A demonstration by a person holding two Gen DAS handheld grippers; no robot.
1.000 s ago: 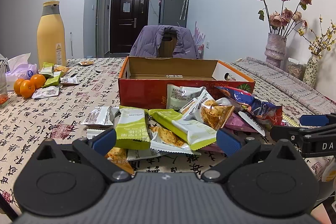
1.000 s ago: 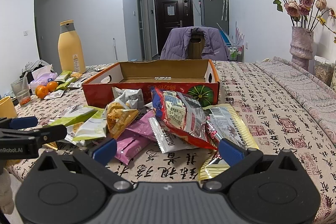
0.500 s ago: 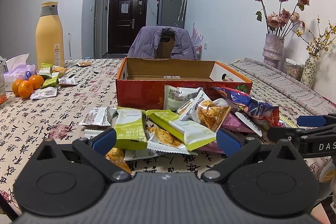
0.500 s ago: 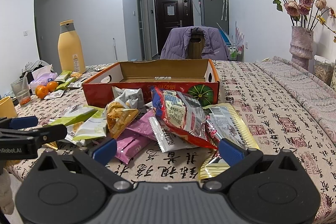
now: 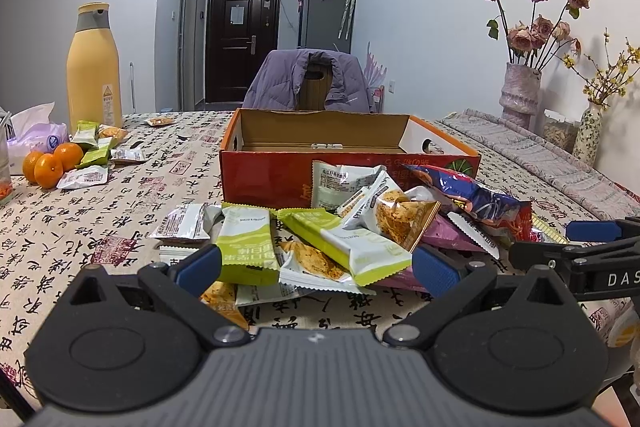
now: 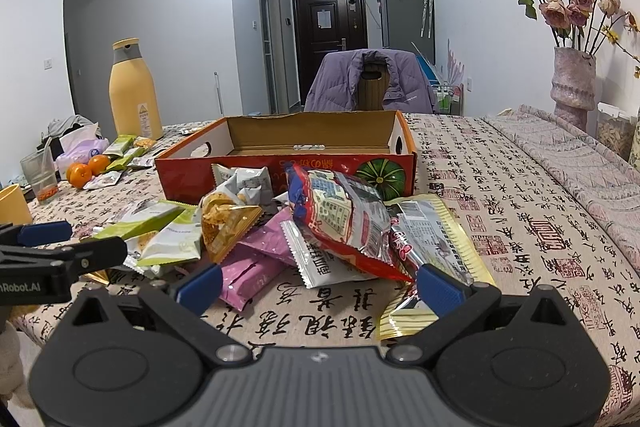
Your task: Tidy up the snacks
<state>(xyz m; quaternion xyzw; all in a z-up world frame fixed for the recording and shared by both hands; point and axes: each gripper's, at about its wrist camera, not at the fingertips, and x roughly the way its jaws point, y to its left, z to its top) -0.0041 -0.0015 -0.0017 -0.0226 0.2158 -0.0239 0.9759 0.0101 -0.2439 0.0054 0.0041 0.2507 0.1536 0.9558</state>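
Note:
A pile of snack packets (image 5: 340, 231) lies on the patterned tablecloth in front of an open, empty red cardboard box (image 5: 320, 143). The pile (image 6: 280, 227) and the box (image 6: 304, 147) also show in the right wrist view. A green-white packet (image 5: 246, 247) and a red-blue bag (image 6: 340, 215) lie nearest. My left gripper (image 5: 316, 269) is open and empty at the near edge of the pile. My right gripper (image 6: 318, 285) is open and empty, just short of the red-blue bag. Each gripper shows at the side of the other's view.
A tall yellow bottle (image 5: 94, 67), oranges (image 5: 48, 163), tissues and several more packets (image 5: 96, 151) sit at the left. Vases with dried flowers (image 5: 520, 95) stand at the right. A chair with a purple jacket (image 5: 312, 79) is behind the box. A plastic cup (image 6: 40, 175) stands far left.
The left gripper's view has shifted slightly; the pile and box sit a little lower and left than before. The right gripper has not moved.

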